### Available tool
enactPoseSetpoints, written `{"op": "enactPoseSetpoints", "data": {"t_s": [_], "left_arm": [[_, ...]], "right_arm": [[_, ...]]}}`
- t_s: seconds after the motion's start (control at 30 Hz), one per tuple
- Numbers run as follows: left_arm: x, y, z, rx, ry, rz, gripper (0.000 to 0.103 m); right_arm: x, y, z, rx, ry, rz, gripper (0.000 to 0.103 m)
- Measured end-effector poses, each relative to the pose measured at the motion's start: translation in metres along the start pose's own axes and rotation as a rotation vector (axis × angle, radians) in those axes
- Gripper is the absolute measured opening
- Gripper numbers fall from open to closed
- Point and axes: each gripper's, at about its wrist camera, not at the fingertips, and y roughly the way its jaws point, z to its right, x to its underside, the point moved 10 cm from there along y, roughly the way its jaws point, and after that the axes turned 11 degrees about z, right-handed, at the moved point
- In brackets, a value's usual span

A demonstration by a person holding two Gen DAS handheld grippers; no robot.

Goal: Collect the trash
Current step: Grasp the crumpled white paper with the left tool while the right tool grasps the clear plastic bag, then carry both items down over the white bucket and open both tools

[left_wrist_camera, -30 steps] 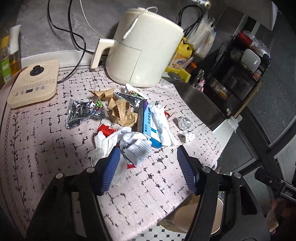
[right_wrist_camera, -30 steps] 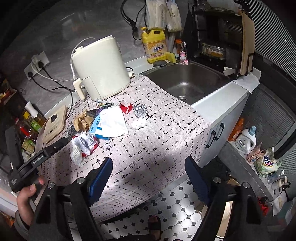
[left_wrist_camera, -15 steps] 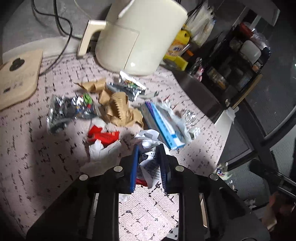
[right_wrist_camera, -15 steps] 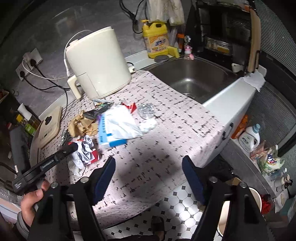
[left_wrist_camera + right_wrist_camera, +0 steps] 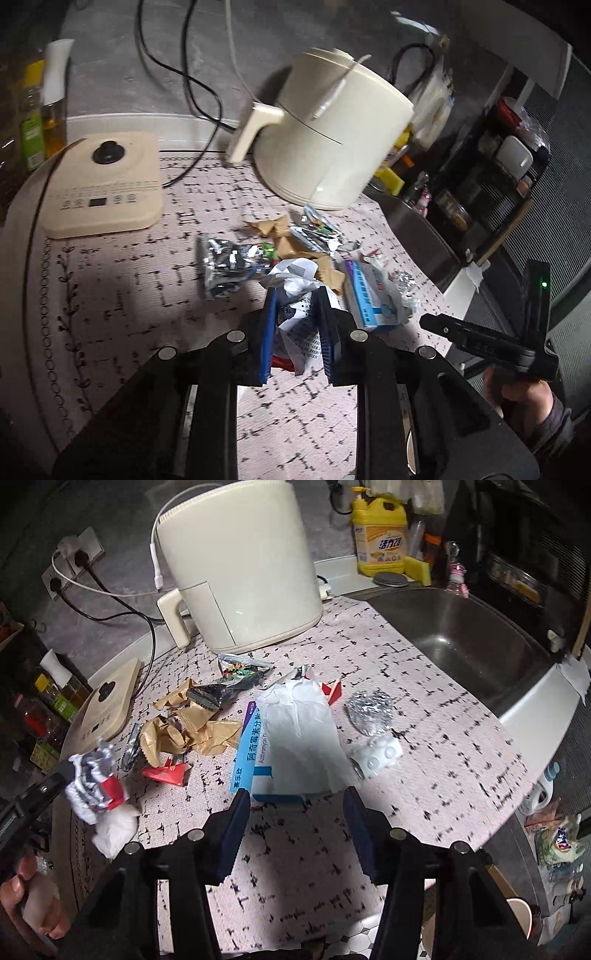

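left gripper (image 5: 297, 325) is clamped on the crumpled wrapper wad (image 5: 295, 295), lifted at 9 o'clock of the blue box (image 5: 258, 753). right gripper (image 5: 297, 825), jaws closing but apart, nears that box; its loose paper (image 5: 303, 734) could slide off.

Beside the one cream air fryer (image 5: 240, 565) lie two foil wrappers (image 5: 229, 264), one blue medicine box (image 5: 251, 749), one foil ball (image 5: 369, 710).
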Motion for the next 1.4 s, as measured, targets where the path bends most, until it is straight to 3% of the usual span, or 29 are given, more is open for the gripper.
{"op": "enactPoseSetpoints", "data": {"t_s": [0.1,0.23,0.27,0.3,0.4,0.43,0.83,1.03,1.4], "left_arm": [[-0.001,-0.007,-0.017,-0.041,-0.027,0.008,0.021],[-0.001,-0.015,-0.027,-0.067,-0.041,0.012,0.021],[-0.001,-0.016,-0.028,-0.068,-0.036,0.013,0.021],[-0.001,-0.017,-0.028,-0.069,-0.034,0.013,0.021],[0.001,-0.015,-0.028,-0.074,-0.035,0.011,0.021],[0.002,-0.014,-0.026,-0.076,-0.035,0.01,0.021],[0.026,-0.024,0.05,-0.022,0.004,0.036,0.021],[0.052,-0.024,0.104,0.006,0.018,0.015,0.021],[0.102,-0.023,0.202,0.076,0.092,-0.047,0.021]], "right_arm": [[-0.003,0.018,-0.001,0.006,-0.015,-0.013,0.061],[-0.003,0.044,-0.004,0.015,-0.058,-0.045,0.062],[-0.003,0.05,-0.002,0.018,-0.057,-0.056,0.053],[-0.002,0.055,-0.002,0.011,-0.051,-0.067,0.031],[-0.005,0.058,-0.004,-0.024,-0.036,-0.082,0.007],[-0.008,0.054,-0.005,-0.027,-0.046,-0.068,0.005],[-0.017,-0.051,0.015,-0.145,-0.056,0.083,0.002],[0.003,-0.109,0.077,-0.103,-0.006,0.096,0.002],[0.055,-0.164,0.188,-0.019,0.099,0.086,0.002]]}}
